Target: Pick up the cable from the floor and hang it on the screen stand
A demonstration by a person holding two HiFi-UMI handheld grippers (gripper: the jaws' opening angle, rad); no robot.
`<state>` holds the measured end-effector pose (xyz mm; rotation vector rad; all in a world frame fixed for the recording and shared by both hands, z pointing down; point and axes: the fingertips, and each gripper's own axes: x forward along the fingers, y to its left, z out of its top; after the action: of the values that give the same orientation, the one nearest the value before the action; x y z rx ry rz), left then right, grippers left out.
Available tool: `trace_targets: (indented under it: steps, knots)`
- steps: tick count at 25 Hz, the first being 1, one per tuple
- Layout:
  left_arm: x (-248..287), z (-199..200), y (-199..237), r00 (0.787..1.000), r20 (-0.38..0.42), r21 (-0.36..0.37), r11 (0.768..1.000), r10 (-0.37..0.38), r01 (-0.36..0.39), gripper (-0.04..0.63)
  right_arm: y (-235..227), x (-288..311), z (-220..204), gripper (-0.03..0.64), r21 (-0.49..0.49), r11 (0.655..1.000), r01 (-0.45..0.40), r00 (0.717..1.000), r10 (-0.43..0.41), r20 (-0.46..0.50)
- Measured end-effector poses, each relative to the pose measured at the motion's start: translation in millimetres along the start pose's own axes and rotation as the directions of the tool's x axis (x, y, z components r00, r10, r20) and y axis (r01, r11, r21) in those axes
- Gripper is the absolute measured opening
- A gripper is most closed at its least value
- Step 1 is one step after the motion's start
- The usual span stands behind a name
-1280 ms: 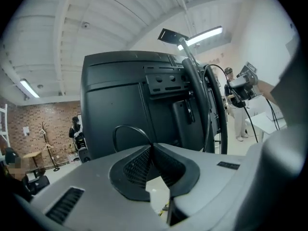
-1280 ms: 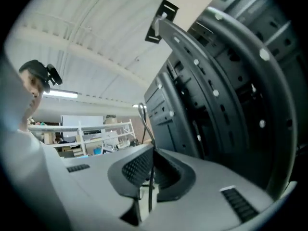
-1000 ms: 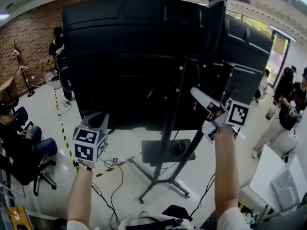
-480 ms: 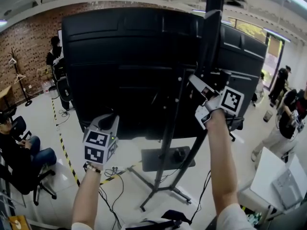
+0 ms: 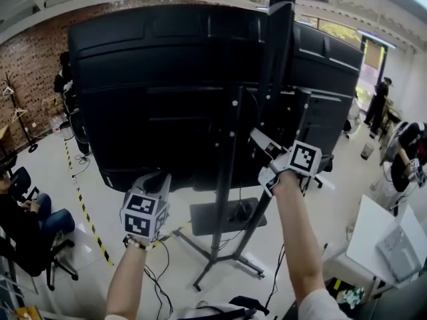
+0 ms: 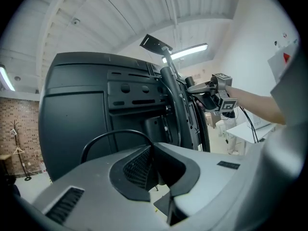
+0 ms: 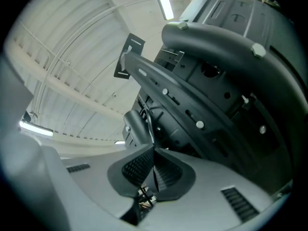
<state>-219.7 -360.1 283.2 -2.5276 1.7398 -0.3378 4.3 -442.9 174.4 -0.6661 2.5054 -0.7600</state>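
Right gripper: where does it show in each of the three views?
Head view: right gripper right of centre, against the screen back.
Left gripper view: upper right, small.
Right gripper view: its tongs, bottom centre, shut on the cable.
Shared landmark: that black screen back.

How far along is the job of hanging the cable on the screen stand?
Done: the cable is picked up, a loop rising from the shut jaws of the left gripper. In hand: the right gripper, jaws shut apparently on the cable too, is raised beside the screen stand. Left: hooking it there and letting go.
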Motion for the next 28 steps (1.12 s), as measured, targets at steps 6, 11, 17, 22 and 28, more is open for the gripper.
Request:
trace_targets:
  steps: [6, 11, 17, 22, 28]
  knots:
    - [2.7, -24.2, -39.7, 1.0, -0.018, -0.06, 0.998, -0.026, 0.024, 0.015, -2.0, -14.3, -15.4, 0.028, -0.067, 0.996, 0.054, 0.998, -0.056, -0.027]
    - [-0.2, -42.1, -75.6, 0.997, -0.046, -0.117, 0.991, -0.068, 0.062, 0.036, 0.0, -17.2, -9.0, 0.048, -0.158, 0.984, 0.084, 0.995, -0.091, -0.037]
    - [-23.1, -83.2, -146.4, 0.976, -0.123, -0.181, 0.971, -0.181, 0.157, 0.054, 9.7, -48.7, -9.4, 0.152, -0.246, 0.965, 0.096, 0.993, -0.11, -0.044]
    - [-54.4, -113.3, -209.0, 0.962, -0.111, -0.271, 0.939, -0.248, 0.211, 0.054, 23.0, -100.6, -28.8, 0.161, -0.289, 0.951, 0.109, 0.99, -0.13, -0.056]
    - [-92.0, -132.7, -272.1, 0.986, -0.024, -0.45, 0.882, -0.167, 0.139, 0.002, 25.2, -201.8, -94.7, 0.0, -0.326, 0.942, 0.082, 0.983, -0.13, -0.127]
